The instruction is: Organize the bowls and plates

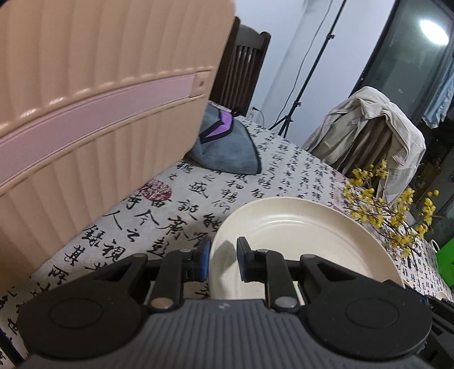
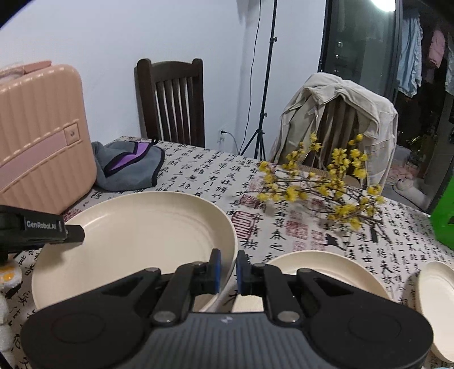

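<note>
I have the big plate (image 2: 133, 227) pinched by both tongs, left tongs (image 1: 224, 258) on its left rim, right tongs (image 2: 227, 269) on its right rim, above the desk (image 2: 298, 227). It faces up, round, no long axis. Two smaller plates (image 2: 326, 269) lie unstacked at right.

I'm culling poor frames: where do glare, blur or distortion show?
Left wrist view: ceiling-lamp reflection flares in the glass; the pink suitcase looms close and soft; straight lines bow. Right wrist view: a lamp blows out the top edge, the yellow flowers are slightly blurred, and the large plate is evenly lit.
</note>
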